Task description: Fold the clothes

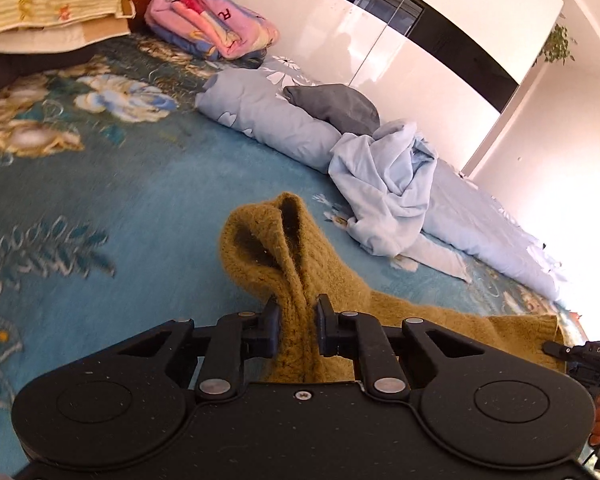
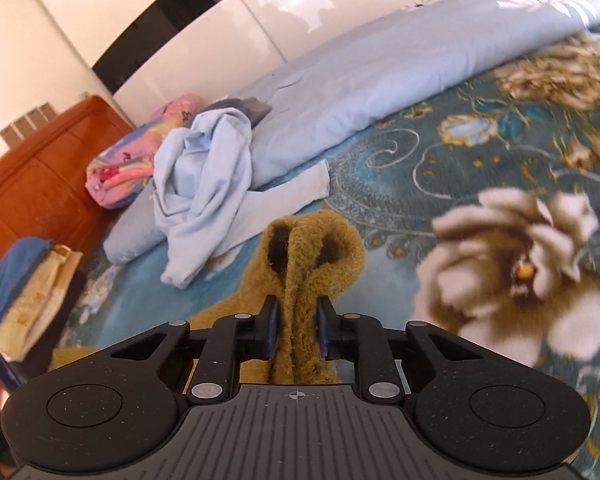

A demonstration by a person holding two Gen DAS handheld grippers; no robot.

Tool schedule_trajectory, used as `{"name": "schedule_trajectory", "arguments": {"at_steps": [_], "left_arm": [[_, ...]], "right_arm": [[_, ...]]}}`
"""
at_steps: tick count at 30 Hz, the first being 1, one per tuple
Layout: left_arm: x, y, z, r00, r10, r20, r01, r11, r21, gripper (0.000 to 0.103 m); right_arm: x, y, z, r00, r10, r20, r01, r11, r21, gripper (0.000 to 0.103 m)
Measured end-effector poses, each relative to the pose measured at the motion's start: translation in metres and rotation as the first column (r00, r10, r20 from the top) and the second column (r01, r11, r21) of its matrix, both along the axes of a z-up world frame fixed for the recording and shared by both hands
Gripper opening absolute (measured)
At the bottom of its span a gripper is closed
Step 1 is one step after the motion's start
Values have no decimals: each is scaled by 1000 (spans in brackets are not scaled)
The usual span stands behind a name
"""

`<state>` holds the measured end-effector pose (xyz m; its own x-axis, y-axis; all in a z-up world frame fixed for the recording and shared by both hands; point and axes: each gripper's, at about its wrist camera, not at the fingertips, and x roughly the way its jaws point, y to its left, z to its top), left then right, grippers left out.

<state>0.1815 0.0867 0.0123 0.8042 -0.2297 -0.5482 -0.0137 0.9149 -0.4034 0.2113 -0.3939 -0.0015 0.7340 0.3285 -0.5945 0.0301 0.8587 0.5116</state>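
An olive-green knitted garment [image 1: 276, 248] lies on the blue floral bed cover [image 1: 120, 184]. My left gripper [image 1: 298, 316] is shut on a bunched fold of it, which loops up ahead of the fingers. The knit stretches away to the right toward the other gripper [image 1: 580, 352], seen at the frame's edge. In the right wrist view my right gripper [image 2: 298, 314] is shut on another fold of the same green knit [image 2: 312, 248], the wool squeezed between both pads. A crumpled light blue garment [image 1: 384, 176] [image 2: 204, 176] lies just beyond.
A rolled pale blue quilt [image 1: 260, 112] [image 2: 360, 96] runs along the far side, with a grey cloth [image 1: 336, 104] on it. A pink patterned bundle [image 1: 208, 16] [image 2: 128, 164] and stacked bedding [image 1: 40, 12] [image 2: 24, 296] sit near the orange headboard [image 2: 44, 168]. White wardrobe doors [image 1: 420, 40] stand behind.
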Motion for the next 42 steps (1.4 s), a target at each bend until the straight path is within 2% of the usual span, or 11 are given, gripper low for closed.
{"name": "schedule_trajectory", "arguments": {"at_steps": [4, 8, 10, 12, 16, 18, 22, 32, 37, 40, 42], "left_arm": [[1, 2, -7, 999, 8, -48, -7, 1000, 29, 18], [-9, 9, -6, 997, 21, -74, -17, 998, 56, 22], [-23, 13, -2, 996, 48, -80, -43, 997, 63, 19], [-39, 13, 1, 994, 67, -82, -62, 996, 62, 16], [-67, 3, 7, 997, 33, -64, -27, 996, 83, 36], [-76, -5, 11, 999, 2, -48, 3, 995, 97, 49], [-85, -19, 19, 999, -53, -9, 54, 996, 67, 72], [-98, -58, 15, 981, -195, 6, 195, 980, 43, 72], [-100, -69, 3, 968, -250, -20, 251, 967, 34, 60], [-101, -73, -3, 962, -273, -30, 274, 962, 19, 47], [-100, -77, -8, 958, -282, -44, 283, 959, 25, 43]], "right_arm": [[9, -3, -22, 997, -16, -81, 15, 1000, -17, 17], [-3, -7, -19, 996, -14, -90, 13, 1000, -22, 22], [-11, -7, -14, 996, -12, -94, 8, 999, -48, 23], [-23, -4, -9, 995, -11, -99, 3, 997, -78, 31], [-50, 4, 0, 995, 2, -101, -17, 989, -146, 48], [-63, 10, 1, 994, 21, -106, -38, 986, -164, 65], [-80, 18, -3, 991, 40, -129, -62, 982, -176, 74], [-92, 23, -20, 987, 17, -158, -33, 994, -100, 77], [-97, 19, -21, 986, 26, -167, -36, 998, -55, 70], [-100, 10, -23, 983, -15, -182, 19, 1000, 21, 49], [-101, 8, -23, 981, -31, -193, 41, 998, 47, 27]]}}
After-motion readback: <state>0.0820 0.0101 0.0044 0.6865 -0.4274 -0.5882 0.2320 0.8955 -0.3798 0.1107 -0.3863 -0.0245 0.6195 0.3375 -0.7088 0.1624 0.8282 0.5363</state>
